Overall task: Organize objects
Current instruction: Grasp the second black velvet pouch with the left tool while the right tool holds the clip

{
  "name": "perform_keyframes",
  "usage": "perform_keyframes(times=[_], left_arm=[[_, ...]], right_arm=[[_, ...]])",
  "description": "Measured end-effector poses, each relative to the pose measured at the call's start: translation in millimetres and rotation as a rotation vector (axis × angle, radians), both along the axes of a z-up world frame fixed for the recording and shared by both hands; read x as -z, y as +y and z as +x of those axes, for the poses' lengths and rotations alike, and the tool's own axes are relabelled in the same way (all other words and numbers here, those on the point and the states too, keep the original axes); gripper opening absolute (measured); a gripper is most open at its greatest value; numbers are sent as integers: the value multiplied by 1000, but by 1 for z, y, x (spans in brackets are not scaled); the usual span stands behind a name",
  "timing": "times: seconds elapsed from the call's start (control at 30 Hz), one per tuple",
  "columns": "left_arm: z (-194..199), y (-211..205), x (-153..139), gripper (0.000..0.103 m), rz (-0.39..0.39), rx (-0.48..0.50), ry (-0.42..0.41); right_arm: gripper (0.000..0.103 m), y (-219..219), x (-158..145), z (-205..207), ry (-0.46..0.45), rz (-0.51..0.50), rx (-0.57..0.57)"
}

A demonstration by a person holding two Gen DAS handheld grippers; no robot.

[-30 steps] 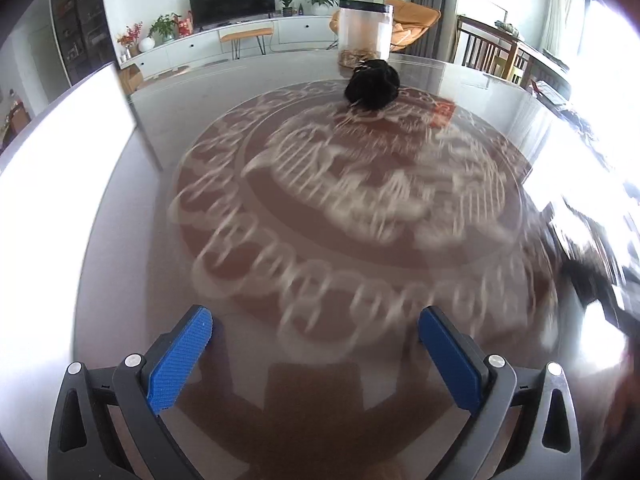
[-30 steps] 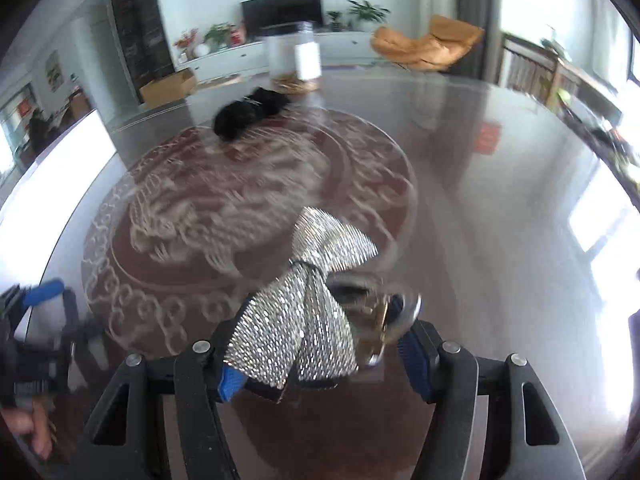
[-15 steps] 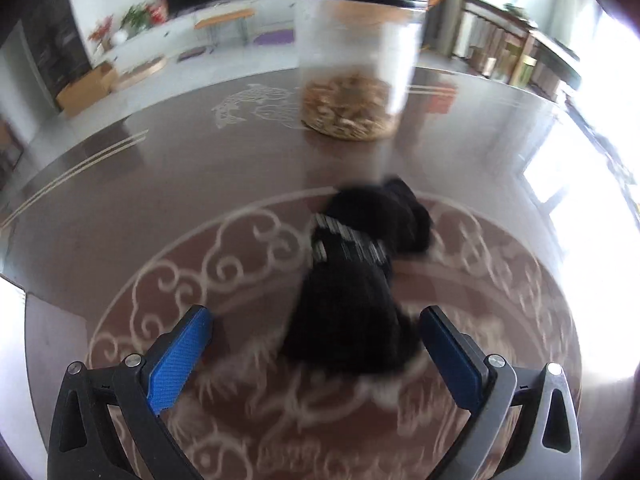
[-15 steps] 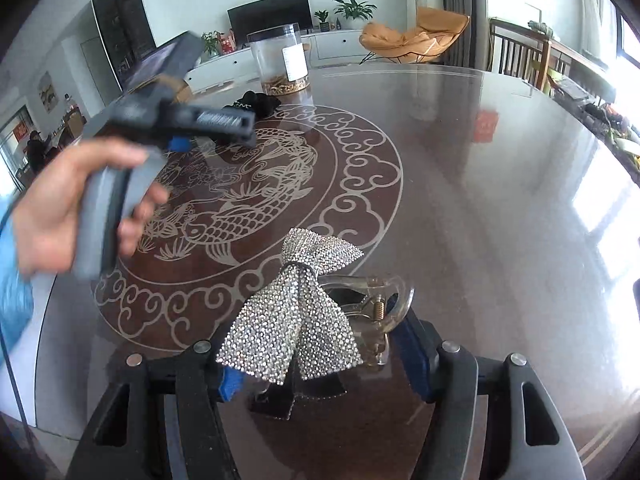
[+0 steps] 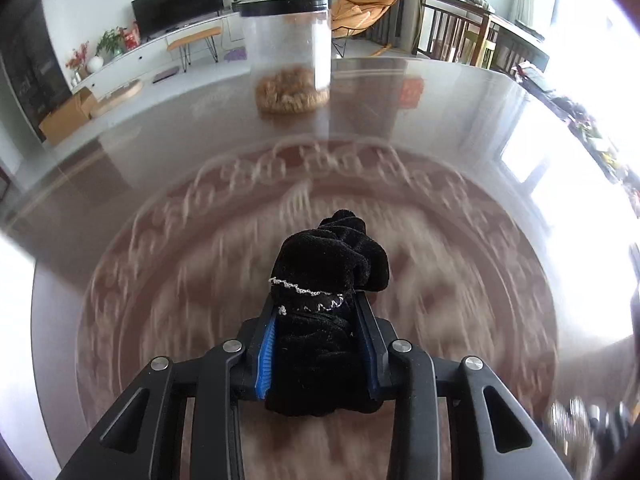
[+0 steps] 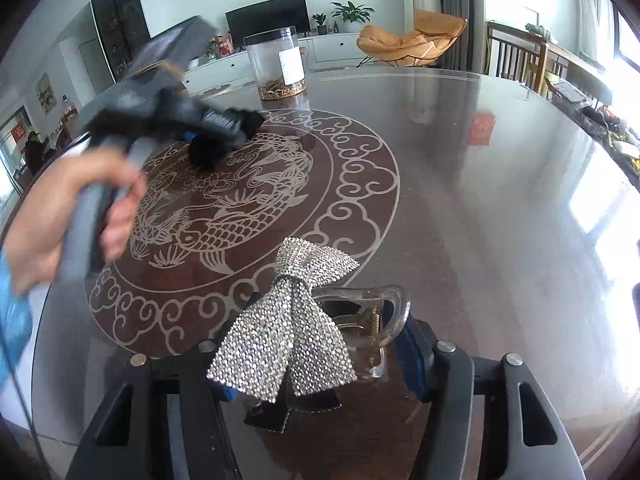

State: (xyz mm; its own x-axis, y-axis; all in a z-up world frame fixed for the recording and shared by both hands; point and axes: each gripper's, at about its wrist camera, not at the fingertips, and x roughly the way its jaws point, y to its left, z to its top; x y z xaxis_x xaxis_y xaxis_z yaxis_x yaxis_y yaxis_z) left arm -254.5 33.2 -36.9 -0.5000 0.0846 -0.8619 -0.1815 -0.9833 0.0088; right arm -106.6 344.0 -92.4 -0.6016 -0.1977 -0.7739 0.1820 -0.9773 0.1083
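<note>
Your left gripper (image 5: 318,344) is closing on the black velvet bow (image 5: 326,300) and your right gripper (image 6: 320,356) is closing on the rhinestone bow clip (image 6: 296,332), so next carry both toward the clear jar (image 5: 288,44).

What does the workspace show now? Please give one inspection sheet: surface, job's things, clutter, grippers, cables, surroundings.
Surface: round glossy table with a fish and cloud pattern, bare outside the listed things.
Job's things: black bow between the left pads; silver bow clip between the right pads; clear jar with a black lid, standing at the far side, brownish contents at its bottom.
Clutter: nothing seen.
Grippers: left gripper closing, pads on the black bow; right gripper closing around the clip.
Cables: thin dark cord below the person's left hand.
Surroundings: TV, plants, orange chair, wooden chairs at the right.
</note>
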Motion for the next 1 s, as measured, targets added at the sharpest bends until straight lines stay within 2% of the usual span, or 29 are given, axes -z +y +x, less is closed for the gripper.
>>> perform_keyframes(times=[0.1, 0.17, 0.33, 0.63, 0.67, 0.73, 0.8, 0.93, 1.0], left_arm=[[79, -5, 0, 34, 0, 11, 31], [118, -10, 0, 35, -7, 18, 49], [174, -24, 1, 34, -12, 5, 67], [176, -25, 2, 34, 13, 11, 80], [176, -25, 2, 34, 14, 11, 82], [177, -24, 2, 34, 13, 12, 85], [176, -24, 3, 35, 12, 13, 88], [176, -23, 3, 35, 11, 11, 90], [175, -24, 2, 35, 11, 16, 93]], right_arm=[[55, -2, -1, 9, 3, -2, -6], [53, -5, -3, 19, 17, -4, -15], [49, -16, -5, 50, 50, -25, -43], [51, -26, 0, 74, 75, 10, -48], [53, -25, 1, 74, 71, 15, -47], [71, -27, 1, 74, 69, 24, -54], [82, -31, -1, 73, 75, 41, -74], [85, -43, -3, 62, 72, 118, -92], [85, -40, -5, 57, 69, 101, -77]])
